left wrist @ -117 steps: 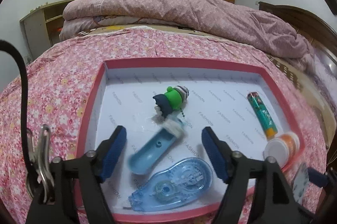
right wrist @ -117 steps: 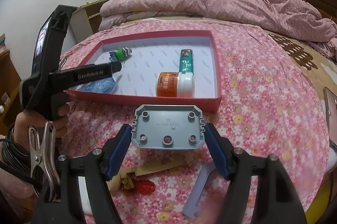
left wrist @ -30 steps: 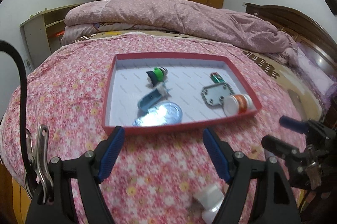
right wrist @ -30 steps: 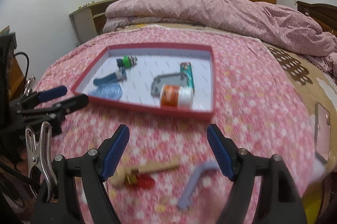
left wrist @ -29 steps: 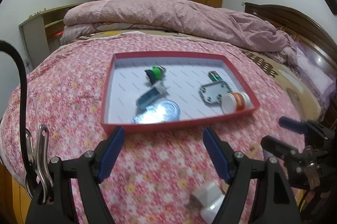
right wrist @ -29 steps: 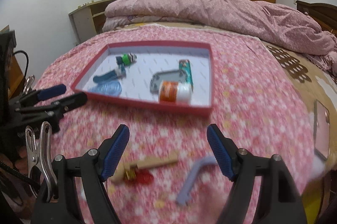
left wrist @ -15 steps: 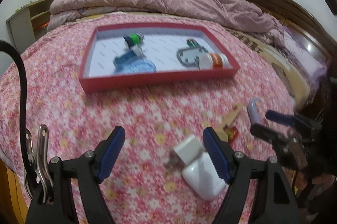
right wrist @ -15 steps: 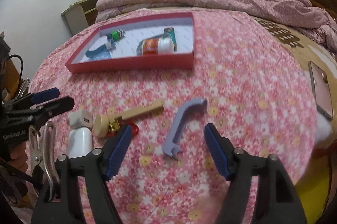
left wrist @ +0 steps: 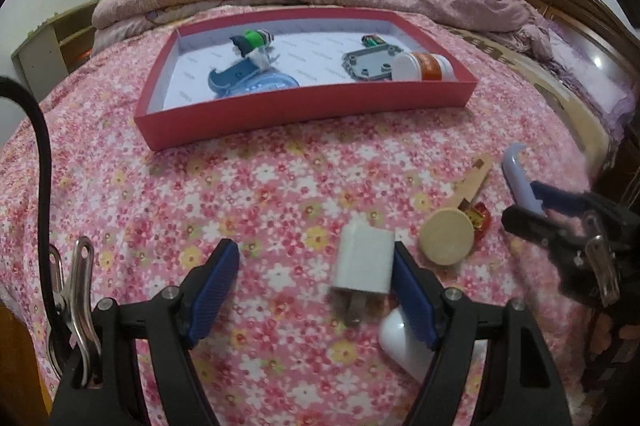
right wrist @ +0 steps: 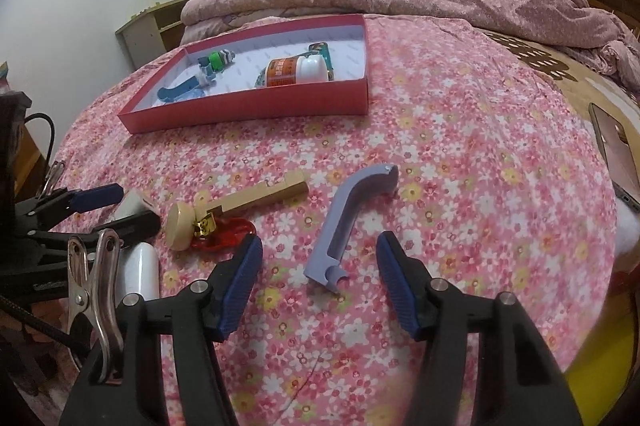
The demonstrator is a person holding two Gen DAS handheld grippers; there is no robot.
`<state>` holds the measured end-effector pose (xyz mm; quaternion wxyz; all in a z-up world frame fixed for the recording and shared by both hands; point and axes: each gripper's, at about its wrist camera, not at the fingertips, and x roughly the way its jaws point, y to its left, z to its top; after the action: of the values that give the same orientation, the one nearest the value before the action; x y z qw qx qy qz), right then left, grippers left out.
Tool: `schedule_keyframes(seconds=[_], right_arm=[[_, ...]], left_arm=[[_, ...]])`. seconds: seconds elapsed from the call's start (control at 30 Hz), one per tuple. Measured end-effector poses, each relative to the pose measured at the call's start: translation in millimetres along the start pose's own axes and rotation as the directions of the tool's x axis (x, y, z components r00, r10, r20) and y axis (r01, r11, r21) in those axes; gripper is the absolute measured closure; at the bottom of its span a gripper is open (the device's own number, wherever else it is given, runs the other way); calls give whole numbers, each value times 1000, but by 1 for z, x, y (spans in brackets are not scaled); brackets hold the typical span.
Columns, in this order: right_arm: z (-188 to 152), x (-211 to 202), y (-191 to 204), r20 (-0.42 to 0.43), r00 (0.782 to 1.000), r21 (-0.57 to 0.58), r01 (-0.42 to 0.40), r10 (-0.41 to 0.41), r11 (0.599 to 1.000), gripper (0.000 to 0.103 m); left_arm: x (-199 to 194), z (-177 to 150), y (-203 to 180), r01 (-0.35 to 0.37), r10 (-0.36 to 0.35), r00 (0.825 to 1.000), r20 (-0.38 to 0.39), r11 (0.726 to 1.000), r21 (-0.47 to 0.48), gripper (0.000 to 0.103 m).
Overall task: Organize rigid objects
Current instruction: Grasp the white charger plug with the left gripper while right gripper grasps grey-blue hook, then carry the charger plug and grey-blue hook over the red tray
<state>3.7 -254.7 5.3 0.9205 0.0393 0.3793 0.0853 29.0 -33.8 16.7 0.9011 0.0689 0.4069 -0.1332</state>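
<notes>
While both tools hang low over the bed (right wrist: 460, 113), the coming move turns on how each loose piece lies to the tool nearest it. The bed's cover is a soft pink floral cotton, yielding under whatever rests on it. Far up it sits the red tray (left wrist: 304, 105), a shallow card box with a white printed lining, already carrying a grey plate, an orange bottle with a white cap, a blue tape dispenser and a green figure.

The right tool (right wrist: 320, 278) stands over the lilac plastic handle (right wrist: 340, 226), a long hollow channel with a bent head. Its long axis runs away from the tool, slightly rightward at the far end, and its notched near end lies between the blue ribbed pads. The jaws are closing, but neither pad appears to touch the handle yet, so the grip would fall across its narrow width.

The left tool (left wrist: 316, 290) is wide open and holds nothing. The white charger (left wrist: 366, 262), a smooth blocky cube with metal prongs pointing back toward the tool, lies against or just beside the right pad, well off centre. A shift to the right looks needed before closing. A glossy white rounded case (left wrist: 404, 342) lies partly hidden behind that pad.

Between the two tools lie a tan wooden piece with a round disc end (right wrist: 236, 207) and a small red foil-like object (right wrist: 224, 234), touching each other.
</notes>
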Motion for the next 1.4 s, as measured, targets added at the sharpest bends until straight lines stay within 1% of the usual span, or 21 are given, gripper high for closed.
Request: schedule_keyframes(seconds=[0.1, 0.17, 0.2, 0.27, 0.3, 0.33, 0.37, 0.43, 0.47, 0.53, 0.57, 0.6, 0.8, 0.87, 1.0, 1.13, 1.23, 1.4], right_arm=[[-1, 0, 2, 3, 1000, -11, 12, -12, 1000, 42], [-2, 0, 3, 6, 1000, -11, 11, -11, 1000, 42], [-2, -1, 3, 8, 1000, -10, 14, -14, 1000, 44], [-3, -2, 3, 14, 999, -5, 30, -30, 1000, 50], [-4, -3, 3, 18, 999, -4, 42, -42, 999, 54], [-4, -3, 2, 20, 998, -3, 52, -52, 999, 59], [-4, -4, 1, 22, 998, 0, 66, -66, 998, 61], [-3, -4, -1, 23, 997, 9, 76, -76, 997, 69], [-3, -5, -3, 23, 996, 19, 82, -82, 996, 72], [-2, -5, -8, 25, 996, 37, 88, -89, 995, 81], [-2, -6, -11, 26, 996, 49, 84, -85, 995, 82], [-2, -6, -13, 26, 996, 58, 83, -85, 995, 85], [-2, -6, -16, 30, 997, 74, 66, -68, 995, 85], [-2, -7, -20, 34, 998, 97, 43, -46, 994, 85], [1, -13, -21, 63, 997, 113, 29, -36, 993, 87], [3, -15, -18, 77, 997, 104, -3, -5, 995, 87], [4, -13, -20, 73, 997, 117, -45, 36, 992, 87], [8, -15, -24, 99, 990, 128, -111, 99, 986, 87]], left_arm=[[1, -1, -2, -17, 17, 1000, 6, 1000, 12, 25], [0, -3, -4, -25, 24, 1000, 18, 999, 22, 31], [-1, -3, -6, -25, 25, 999, 25, 999, 25, 34], [-3, -5, -8, -19, 18, 999, 41, 999, 33, 51], [-4, -5, -9, -15, 14, 999, 44, 999, 38, 55], [-5, -5, -10, -4, 2, 999, 43, 999, 42, 61], [-5, -5, -9, 7, -8, 999, 42, 999, 40, 65], [-5, -4, -7, 20, -22, 999, 41, 999, 28, 68], [-5, -4, -6, 23, -24, 999, 41, 999, 23, 70], [-6, -3, -3, 27, -27, 999, 41, 1000, 9, 73], [-6, -3, -1, 30, -30, 999, 40, 1000, 2, 75], [-7, -3, 1, 35, -35, 999, 40, 999, -6, 76], [-10, -4, 6, 54, -53, 998, 40, 998, -29, 76], [-12, -3, 7, 55, -54, 998, 39, 998, -31, 76], [-16, 2, 13, 64, -62, 997, 44, 997, -52, 76], [-17, 6, 17, 68, -65, 997, 39, 995, -69, 76], [-16, 13, 22, 75, -73, 997, 28, 993, -91, 76], [-15, 28, 31, 74, -71, 997, 27, 989, -130, 76]])
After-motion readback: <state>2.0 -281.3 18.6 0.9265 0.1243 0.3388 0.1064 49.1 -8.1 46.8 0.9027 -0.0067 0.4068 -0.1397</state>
